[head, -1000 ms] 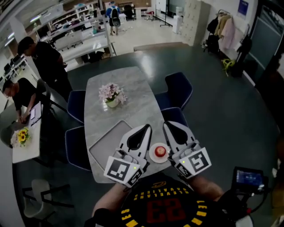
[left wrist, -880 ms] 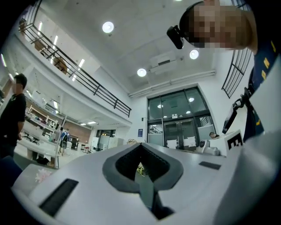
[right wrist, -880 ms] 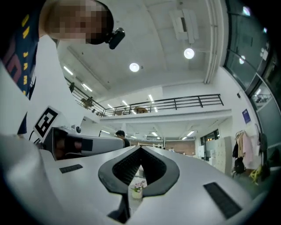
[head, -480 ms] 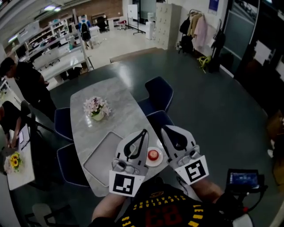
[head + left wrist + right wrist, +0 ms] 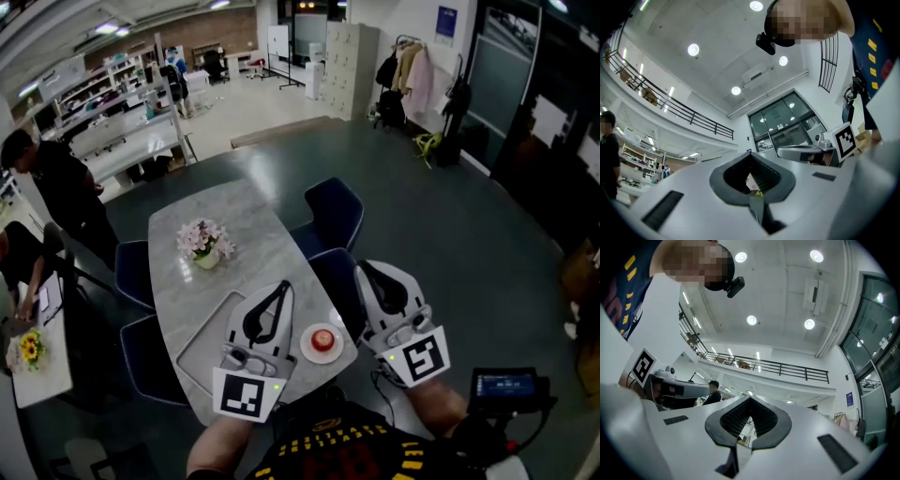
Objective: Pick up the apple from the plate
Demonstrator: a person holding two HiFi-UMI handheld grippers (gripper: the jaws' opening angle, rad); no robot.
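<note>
**Both claws closed and empty, apple on its plate between them**

At the far left of the head view a person in black (image 5: 52,187) stands by a side desk with yellow flowers (image 5: 31,347) on it. The grey marble table (image 5: 234,225) carries a pot of pink flowers (image 5: 206,244) near its middle and a flat grey tray (image 5: 199,345) towards the near end.

The left gripper (image 5: 280,285) shows across the right part of that tray, its tip aimed away from the person and its marker cube (image 5: 246,396) nearest the camera. In the left gripper view its jaws (image 5: 751,156) are pressed together with nothing between them, and they look up at ceiling lights and a glass wall.

Just to the right of this gripper's body sits the white plate (image 5: 307,351), close to the table's near right corner. The red apple (image 5: 322,337) rests in the plate's middle. It lies between the two grippers and nearer to the person than either tip; neither gripper touches it.

The right gripper (image 5: 364,267) shows to the right of the plate, over the table's edge and a blue chair (image 5: 333,211). In the right gripper view its jaws (image 5: 750,398) also meet, holding nothing, and face a railed gallery. A small lit screen (image 5: 507,384) glows at the lower right.
</note>
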